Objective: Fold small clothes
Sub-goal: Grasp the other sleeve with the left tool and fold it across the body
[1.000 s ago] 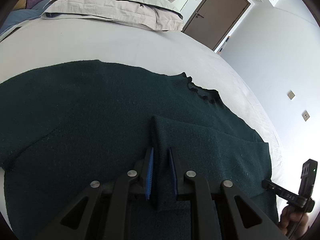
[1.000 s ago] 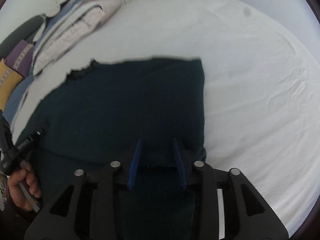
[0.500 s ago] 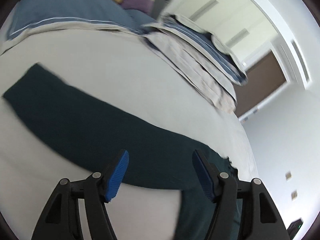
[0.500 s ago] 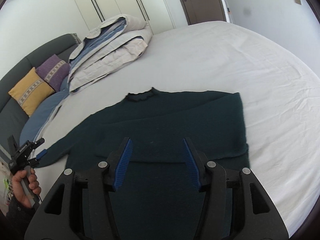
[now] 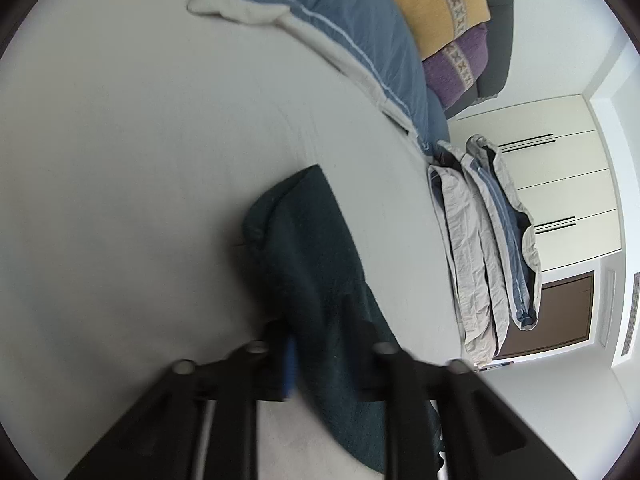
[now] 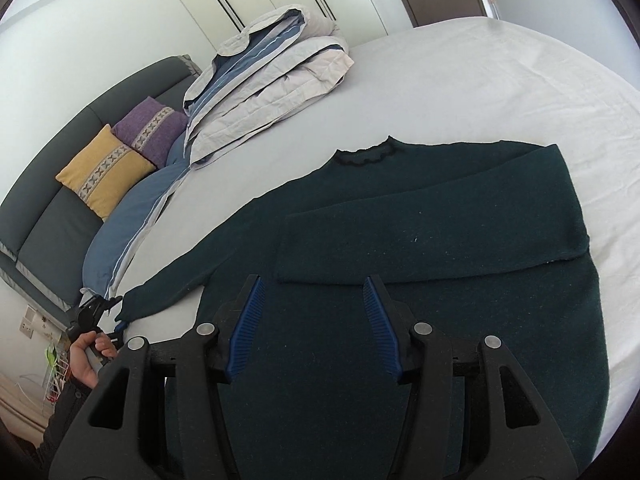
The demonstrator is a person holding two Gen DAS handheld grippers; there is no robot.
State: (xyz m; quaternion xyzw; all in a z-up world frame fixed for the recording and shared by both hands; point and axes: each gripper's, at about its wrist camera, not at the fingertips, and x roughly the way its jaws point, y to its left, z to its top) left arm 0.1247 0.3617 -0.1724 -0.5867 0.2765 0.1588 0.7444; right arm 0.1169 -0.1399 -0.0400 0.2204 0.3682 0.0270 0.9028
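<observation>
Currently, left wrist view: the left gripper [image 5: 320, 356] is clenched on the free sleeve [image 5: 304, 248] of the dark green sweater [image 5: 340, 360], near the bed's [image 5: 120, 160] left edge; motion blur softens the jaws.
Bedding: pillow [image 5: 340, 32] and folded duvet [image 5: 480, 248] lie at the head of the bed.
Right wrist view: the right gripper [image 6: 316, 324] hovers released, nothing between its blue pads [image 6: 246, 328].
Sweater: lies flat mid-bed.
Done: right sleeve [image 6: 420, 220] is folded across the chest.
Left: the outstretched sleeve, then the body folds.
</observation>
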